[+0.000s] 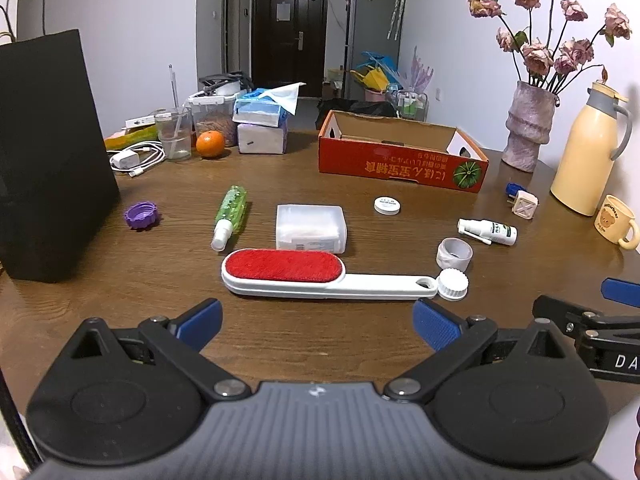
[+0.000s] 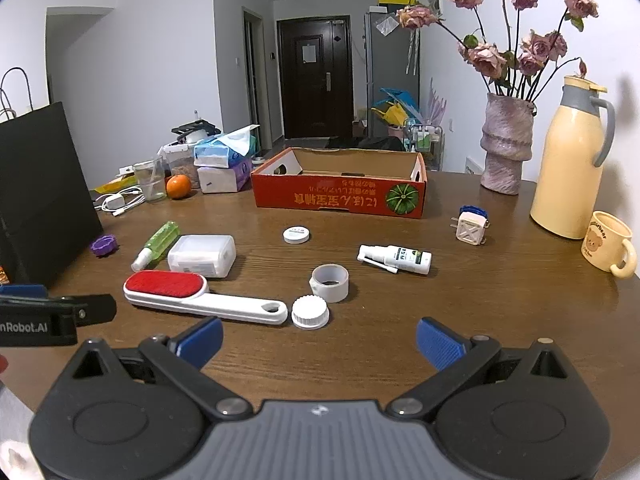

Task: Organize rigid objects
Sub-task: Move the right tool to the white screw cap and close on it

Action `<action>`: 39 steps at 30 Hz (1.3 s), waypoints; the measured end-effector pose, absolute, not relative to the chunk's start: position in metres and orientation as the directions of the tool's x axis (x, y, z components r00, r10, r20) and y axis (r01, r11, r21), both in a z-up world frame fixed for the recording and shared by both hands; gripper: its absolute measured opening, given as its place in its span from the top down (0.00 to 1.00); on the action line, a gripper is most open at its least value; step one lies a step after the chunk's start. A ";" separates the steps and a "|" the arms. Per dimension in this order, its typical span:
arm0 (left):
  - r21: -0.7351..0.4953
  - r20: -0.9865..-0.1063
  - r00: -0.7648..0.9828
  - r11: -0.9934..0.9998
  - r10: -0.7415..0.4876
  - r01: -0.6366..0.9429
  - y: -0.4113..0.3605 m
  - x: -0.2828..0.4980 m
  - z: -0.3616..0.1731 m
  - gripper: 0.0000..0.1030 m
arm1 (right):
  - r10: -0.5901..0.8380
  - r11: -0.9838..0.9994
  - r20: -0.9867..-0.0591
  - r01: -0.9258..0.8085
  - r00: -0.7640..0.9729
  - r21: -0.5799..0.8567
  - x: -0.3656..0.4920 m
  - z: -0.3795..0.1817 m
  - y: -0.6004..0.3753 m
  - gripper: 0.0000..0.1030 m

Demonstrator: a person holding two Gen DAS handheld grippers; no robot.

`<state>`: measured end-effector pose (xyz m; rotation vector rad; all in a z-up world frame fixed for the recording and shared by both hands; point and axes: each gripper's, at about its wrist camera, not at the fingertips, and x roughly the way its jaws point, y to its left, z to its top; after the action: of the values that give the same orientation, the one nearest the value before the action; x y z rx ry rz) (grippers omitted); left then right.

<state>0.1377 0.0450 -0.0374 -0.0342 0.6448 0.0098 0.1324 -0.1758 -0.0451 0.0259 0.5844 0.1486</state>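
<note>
L gripper (image 1: 318, 326) & R gripper (image 2: 319, 338) wide open (empty), lint brush (image 1: 320, 274) just ahead

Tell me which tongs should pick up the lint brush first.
Left. The lint brush lies straight ahead of the open left tongs, its red pad nearly centred between them. From the right tongs, also open, it sits off to the left, with the white ribbed cap closer.
</note>
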 end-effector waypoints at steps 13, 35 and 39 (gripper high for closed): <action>-0.035 -0.641 0.768 0.999 -0.007 -0.019 0.044 0.178 -0.051 0.00 | 0.137 0.990 -0.569 -0.120 0.811 0.069 0.170 -0.058 -0.175 0.00; -0.035 -0.716 0.698 0.998 0.010 -0.050 0.053 0.240 -0.086 0.00 | 0.132 0.990 -0.660 -0.133 0.739 0.049 0.243 -0.107 -0.165 0.13; -0.037 -0.727 0.686 0.997 0.015 -0.062 0.055 0.250 -0.091 0.00 | 0.136 0.989 -0.676 -0.135 0.724 0.054 0.257 -0.118 -0.165 0.16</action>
<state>0.2498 0.0547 -0.0911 -0.0604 0.8131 0.0434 0.2574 -0.1646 -0.1178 0.0015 0.7458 0.1494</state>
